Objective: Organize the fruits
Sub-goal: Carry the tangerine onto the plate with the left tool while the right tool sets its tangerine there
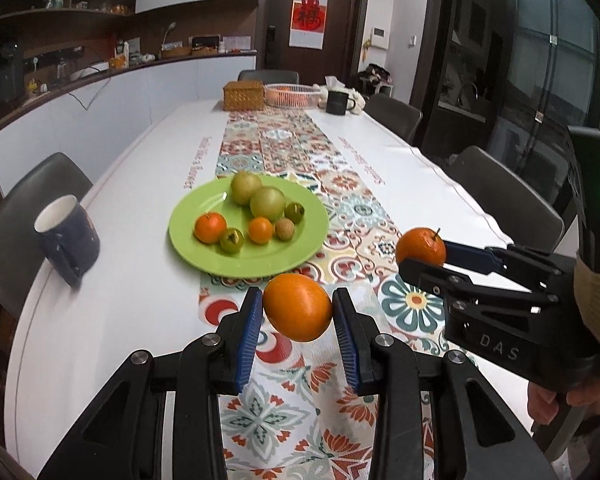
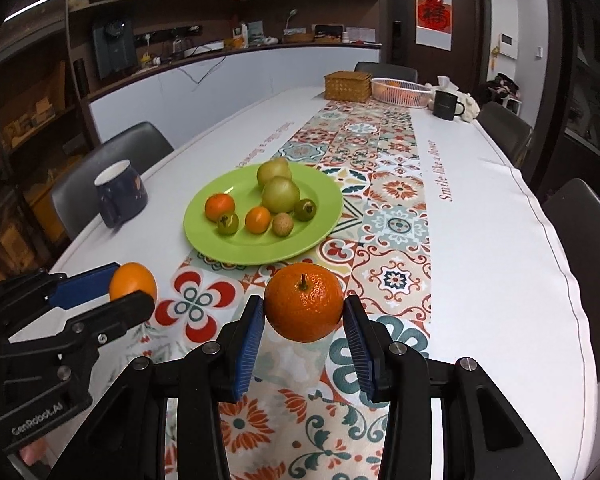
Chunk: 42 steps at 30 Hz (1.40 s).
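Observation:
My left gripper (image 1: 297, 307) is shut on a smooth orange (image 1: 298, 306), held above the patterned runner just short of the green plate (image 1: 304, 248). My right gripper (image 2: 304, 307) is shut on a stemmed mandarin (image 2: 304, 307), also held above the runner near the plate (image 2: 320, 240). Each gripper shows in the other's view, the right one (image 1: 422, 254) with its mandarin (image 1: 420, 246), the left one (image 2: 134, 286) with its orange (image 2: 133, 281). The plate holds two green pears, two small oranges, two small green fruits and a brown longan.
A dark blue mug (image 1: 66, 236) stands left of the plate near the table edge. At the far end are a wicker box (image 1: 244, 95), a white basket (image 1: 290, 94) and a black mug (image 1: 337, 102). Grey chairs line both sides of the table.

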Motion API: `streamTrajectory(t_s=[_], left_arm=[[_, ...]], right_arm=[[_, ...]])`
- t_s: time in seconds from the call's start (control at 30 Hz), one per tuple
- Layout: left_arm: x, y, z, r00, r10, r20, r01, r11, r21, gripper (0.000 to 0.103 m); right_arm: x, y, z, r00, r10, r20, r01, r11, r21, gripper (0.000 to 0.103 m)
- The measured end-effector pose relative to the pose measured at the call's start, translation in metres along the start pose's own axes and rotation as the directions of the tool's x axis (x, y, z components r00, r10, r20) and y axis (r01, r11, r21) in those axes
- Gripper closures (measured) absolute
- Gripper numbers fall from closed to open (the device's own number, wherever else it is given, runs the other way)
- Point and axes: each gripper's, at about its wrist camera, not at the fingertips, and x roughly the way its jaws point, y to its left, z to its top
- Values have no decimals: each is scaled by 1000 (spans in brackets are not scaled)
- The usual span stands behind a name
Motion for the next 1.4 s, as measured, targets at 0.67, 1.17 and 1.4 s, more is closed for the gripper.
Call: streamTrajectory(t_s=[0.67, 1.17, 1.4], left_arm=[[-6, 25, 40, 996, 34, 83, -34, 999, 8, 67], [28, 48, 71, 995, 54, 84, -57, 998, 32, 67], [50, 61, 87, 995, 67, 77, -71, 996, 58, 67]], right_arm=[[-7, 17, 32, 998, -20, 64, 17, 999, 37, 61], [24, 23, 65, 997, -18, 73, 15, 999, 43, 61], [55, 21, 83, 999, -4, 54, 1, 999, 45, 61]])
